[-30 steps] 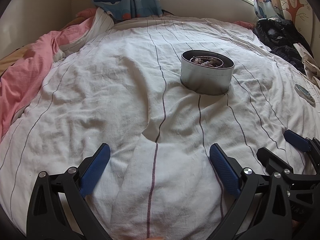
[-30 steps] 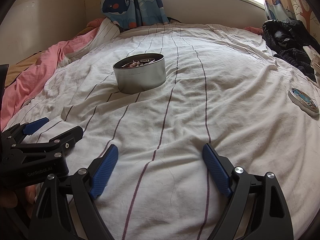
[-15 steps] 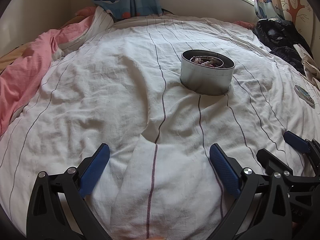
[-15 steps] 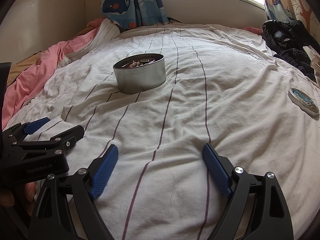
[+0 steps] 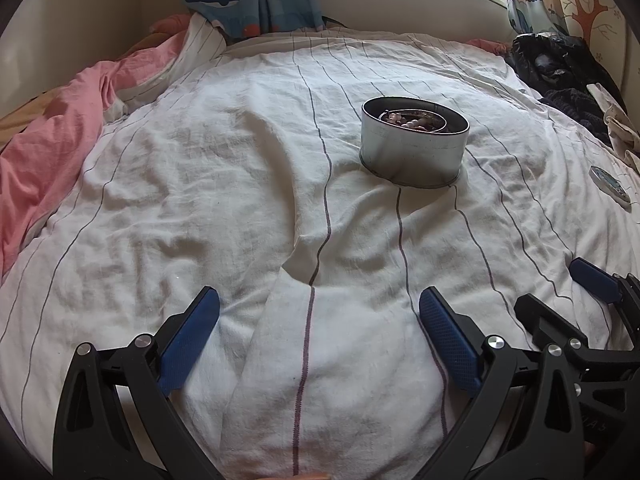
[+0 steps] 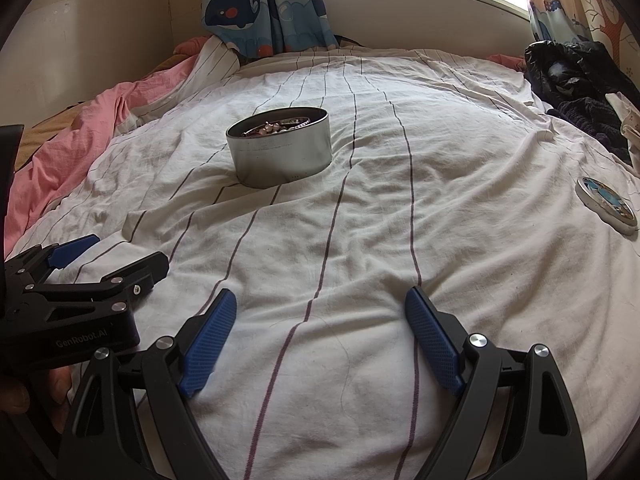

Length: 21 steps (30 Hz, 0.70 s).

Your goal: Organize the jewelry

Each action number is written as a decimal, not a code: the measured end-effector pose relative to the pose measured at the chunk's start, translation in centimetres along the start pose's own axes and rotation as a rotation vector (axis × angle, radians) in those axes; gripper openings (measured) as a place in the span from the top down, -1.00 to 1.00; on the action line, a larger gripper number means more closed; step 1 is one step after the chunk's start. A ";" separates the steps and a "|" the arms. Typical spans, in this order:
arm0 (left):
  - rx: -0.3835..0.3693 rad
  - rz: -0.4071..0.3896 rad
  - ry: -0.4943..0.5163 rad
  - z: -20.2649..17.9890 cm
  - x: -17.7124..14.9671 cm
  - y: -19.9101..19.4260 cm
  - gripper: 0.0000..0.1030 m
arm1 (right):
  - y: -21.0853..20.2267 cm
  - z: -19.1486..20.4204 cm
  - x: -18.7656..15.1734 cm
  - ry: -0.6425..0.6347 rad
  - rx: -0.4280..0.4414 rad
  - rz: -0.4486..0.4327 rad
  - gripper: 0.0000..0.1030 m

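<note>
Tin (image 5: 414, 148) of jewelry sat mid-bed, well ahead of both tools | left gripper (image 5: 319, 334) spread, empty | right gripper (image 6: 321, 334) spread, empty | neither clearly nearer.

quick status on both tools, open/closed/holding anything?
Left tool: open, holding nothing, over the bedsheet.
Right tool: open, holding nothing.

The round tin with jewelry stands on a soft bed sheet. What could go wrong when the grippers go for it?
1. The tin sits in a hollow of the wrinkled sheet; a sideways push could tip it and spill the beads.
2. Its lid lies far off near the bed's right edge and could slide away.
3. Both open grippers, left and right, are close together and could collide.
</note>
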<state>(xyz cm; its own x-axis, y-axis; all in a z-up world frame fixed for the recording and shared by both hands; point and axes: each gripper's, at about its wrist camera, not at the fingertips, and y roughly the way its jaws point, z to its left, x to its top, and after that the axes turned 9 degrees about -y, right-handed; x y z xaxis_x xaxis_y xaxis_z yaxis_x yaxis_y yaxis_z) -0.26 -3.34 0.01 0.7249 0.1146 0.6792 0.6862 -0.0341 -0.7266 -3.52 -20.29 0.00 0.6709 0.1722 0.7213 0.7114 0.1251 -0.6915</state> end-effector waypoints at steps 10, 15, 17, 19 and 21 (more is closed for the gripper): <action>-0.003 0.001 -0.002 0.1 0.1 0.0 -0.86 | 0.0 0.0 0.0 0.000 0.000 0.000 -0.61; -0.003 0.001 -0.002 0.1 0.1 0.0 -0.86 | 0.0 0.0 0.0 0.000 0.000 0.000 -0.61; -0.004 0.001 -0.002 0.1 0.1 0.0 -0.86 | 0.0 0.0 0.0 0.000 0.000 0.000 -0.61; -0.003 0.001 -0.001 0.1 0.1 0.0 -0.86 | 0.0 0.0 0.0 0.000 0.000 0.000 -0.61; -0.003 0.001 -0.002 0.1 0.1 0.0 -0.86 | 0.0 0.0 0.0 0.000 0.000 0.000 -0.61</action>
<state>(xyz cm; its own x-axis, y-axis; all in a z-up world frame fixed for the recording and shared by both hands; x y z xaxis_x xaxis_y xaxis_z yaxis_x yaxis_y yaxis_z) -0.20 -3.23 0.09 0.7255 0.1161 0.6783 0.6857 -0.0376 -0.7270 -3.54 -20.26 0.01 0.6712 0.1724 0.7210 0.7111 0.1250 -0.6919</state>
